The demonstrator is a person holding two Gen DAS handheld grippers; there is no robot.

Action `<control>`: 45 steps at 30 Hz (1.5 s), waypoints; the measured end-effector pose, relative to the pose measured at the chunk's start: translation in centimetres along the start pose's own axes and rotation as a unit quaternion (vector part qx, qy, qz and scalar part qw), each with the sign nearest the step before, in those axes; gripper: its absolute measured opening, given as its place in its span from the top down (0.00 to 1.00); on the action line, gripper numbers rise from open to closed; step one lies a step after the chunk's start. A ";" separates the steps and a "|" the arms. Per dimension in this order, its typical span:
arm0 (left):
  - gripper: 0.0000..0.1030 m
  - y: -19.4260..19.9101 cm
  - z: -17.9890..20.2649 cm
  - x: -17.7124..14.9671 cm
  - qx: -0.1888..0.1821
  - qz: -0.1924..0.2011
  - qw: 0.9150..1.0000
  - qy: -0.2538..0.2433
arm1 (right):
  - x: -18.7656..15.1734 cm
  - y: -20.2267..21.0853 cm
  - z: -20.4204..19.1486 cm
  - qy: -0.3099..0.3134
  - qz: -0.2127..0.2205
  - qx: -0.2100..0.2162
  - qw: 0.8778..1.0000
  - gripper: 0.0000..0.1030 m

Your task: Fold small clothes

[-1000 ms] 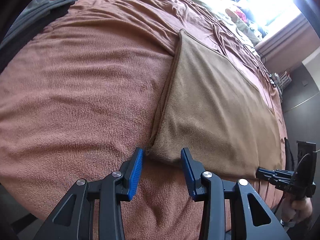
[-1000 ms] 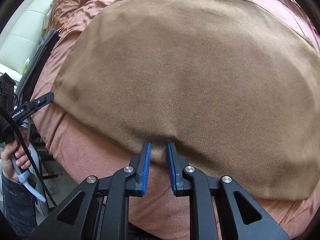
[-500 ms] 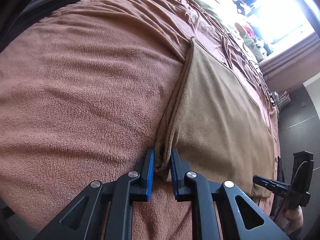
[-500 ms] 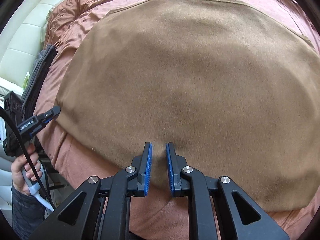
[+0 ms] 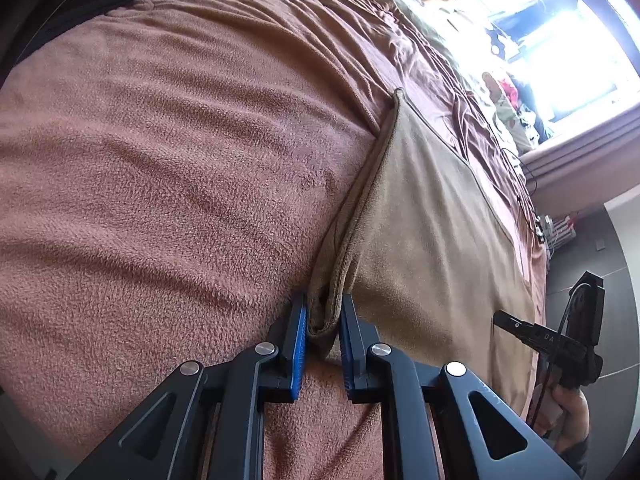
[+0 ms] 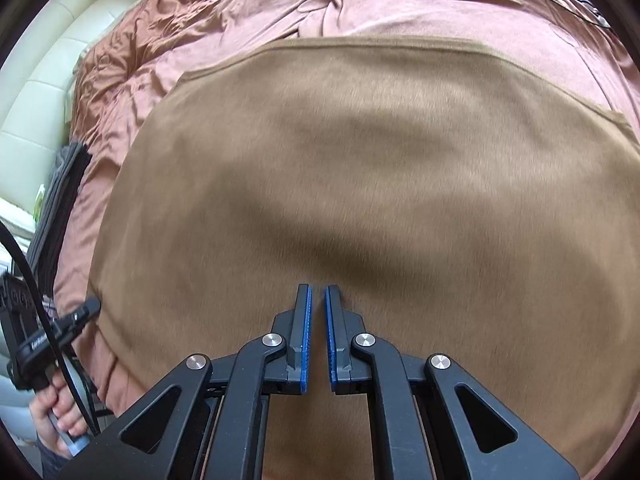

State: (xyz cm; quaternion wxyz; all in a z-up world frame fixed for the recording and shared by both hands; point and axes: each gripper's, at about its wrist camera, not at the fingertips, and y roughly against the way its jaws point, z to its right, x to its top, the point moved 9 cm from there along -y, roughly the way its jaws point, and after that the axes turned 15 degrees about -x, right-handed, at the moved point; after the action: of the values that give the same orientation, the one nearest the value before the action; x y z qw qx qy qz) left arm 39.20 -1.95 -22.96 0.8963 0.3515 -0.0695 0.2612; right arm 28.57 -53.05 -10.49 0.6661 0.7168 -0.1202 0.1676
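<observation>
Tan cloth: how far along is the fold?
Done: tan cloth lies spread on the blanket. In hand: left gripper pinches its near corner; right gripper is closed at the near edge, grip unclear. Left: no fold made yet.

Cloth (image 6: 380,160) flat on blanket (image 5: 160,160); folded stack (image 6: 60,200), perhaps clothes, left.

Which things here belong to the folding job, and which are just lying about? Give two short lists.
In the job:
- tan cloth, spread on the bed
- left hand-held gripper, shut on the cloth's corner
- right hand-held gripper, shut on its near edge

Lying about:
- pink-brown blanket
- dark folded stack
- cream headboard
</observation>
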 end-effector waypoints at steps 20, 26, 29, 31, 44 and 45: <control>0.86 -0.5 -0.3 0.2 0.009 0.023 0.999 0.043 | 8.4 -3.6 2.0 -0.047 0.033 -0.008 0.998 0.97; 0.91 -0.5 -0.2 0.4 0.003 0.021 0.999 0.049 | 10.4 -4.3 2.0 -0.047 0.047 -0.031 0.997 0.97; 0.93 -0.4 0.0 0.6 -0.010 0.018 0.998 0.055 | 11.6 -4.6 2.3 -0.050 0.057 -0.051 0.996 0.97; 0.93 -0.2 0.2 0.7 -0.026 0.016 0.997 0.067 | 11.9 -4.3 2.2 -0.057 0.061 -0.043 0.996 0.97; 0.94 1.8 7.8 3.4 -0.170 0.031 0.984 0.039 | 4.6 -0.4 -0.5 0.023 0.025 0.012 0.999 0.97; 0.94 1.9 8.5 3.7 -0.177 0.031 0.983 0.035 | 3.8 -0.3 -0.6 0.030 0.019 0.014 0.999 0.97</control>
State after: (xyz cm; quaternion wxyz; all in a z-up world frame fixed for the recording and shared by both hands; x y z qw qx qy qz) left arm 41.86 -4.91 -14.44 0.9378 0.1751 -0.0940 0.2845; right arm 32.11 -52.26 -9.18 0.6556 0.7186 -0.1119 0.2032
